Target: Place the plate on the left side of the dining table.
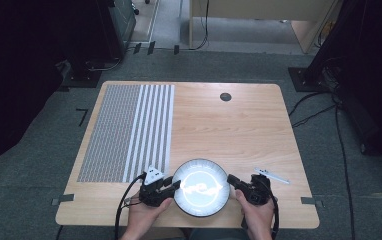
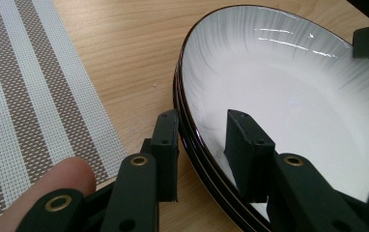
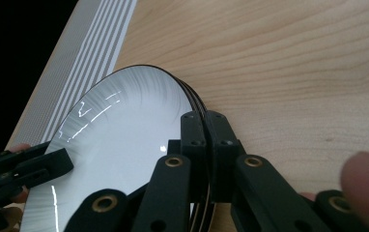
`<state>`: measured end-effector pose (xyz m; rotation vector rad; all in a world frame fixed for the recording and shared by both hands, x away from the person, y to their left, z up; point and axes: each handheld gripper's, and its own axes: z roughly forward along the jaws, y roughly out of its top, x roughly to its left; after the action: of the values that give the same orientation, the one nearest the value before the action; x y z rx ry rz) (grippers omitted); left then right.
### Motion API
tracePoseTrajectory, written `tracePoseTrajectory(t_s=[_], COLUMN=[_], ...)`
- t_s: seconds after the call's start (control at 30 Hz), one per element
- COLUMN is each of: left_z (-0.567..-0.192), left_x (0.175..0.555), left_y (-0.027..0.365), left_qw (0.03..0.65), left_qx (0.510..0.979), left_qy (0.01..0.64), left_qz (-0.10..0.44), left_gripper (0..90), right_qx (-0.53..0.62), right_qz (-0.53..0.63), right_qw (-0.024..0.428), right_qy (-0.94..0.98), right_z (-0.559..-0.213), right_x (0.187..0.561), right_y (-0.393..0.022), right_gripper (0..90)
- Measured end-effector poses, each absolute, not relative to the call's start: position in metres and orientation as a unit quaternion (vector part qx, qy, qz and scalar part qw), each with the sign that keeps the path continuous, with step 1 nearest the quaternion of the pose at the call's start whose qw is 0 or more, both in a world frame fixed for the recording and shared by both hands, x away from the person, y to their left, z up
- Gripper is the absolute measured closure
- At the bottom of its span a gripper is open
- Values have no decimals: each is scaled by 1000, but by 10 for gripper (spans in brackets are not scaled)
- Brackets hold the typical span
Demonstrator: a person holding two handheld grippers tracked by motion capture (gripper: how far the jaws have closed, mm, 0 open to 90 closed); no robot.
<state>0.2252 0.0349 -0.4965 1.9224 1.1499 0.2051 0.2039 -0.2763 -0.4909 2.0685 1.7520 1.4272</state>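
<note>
Both grippers, left point(image 1: 175, 185) and right point(image 1: 231, 179), flank the white plate point(image 1: 200, 172).

No readable txt, labels, brands or nos. anywhere: not on table, plates or mat.

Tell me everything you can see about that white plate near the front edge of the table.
The plate is round, glossy and shallow, white inside with faint grey streaks toward a thin dark rim. It looks ceramic and empty, and its edge seems layered, perhaps stacked plates. It sits on the wooden table just right of the striped placemat. The right claw is clamped shut on its rim. The left claw straddles the opposite rim, one jaw inside and one outside, with gaps showing.
</note>
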Motion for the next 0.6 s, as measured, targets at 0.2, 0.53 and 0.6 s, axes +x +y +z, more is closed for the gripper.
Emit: tracePoseTrajectory(t_s=[0.2,0.53,0.6], left_z=[-499,-500,-500], left_x=[224,221,220], left_y=[33,31,30], left_qw=[436,434,435], left_qx=[764,764,763], left_qy=[467,466,467], left_qz=[89,105,106], left_gripper=[661,657,655], right_qx=[651,683,684], right_qz=[441,469,471], right_qw=[83,12,10], right_qy=[612,560,557], right_z=[-484,-488,-489], right_x=[198,202,202], right_y=[-265,-277,-277], right_gripper=[796,793,792])
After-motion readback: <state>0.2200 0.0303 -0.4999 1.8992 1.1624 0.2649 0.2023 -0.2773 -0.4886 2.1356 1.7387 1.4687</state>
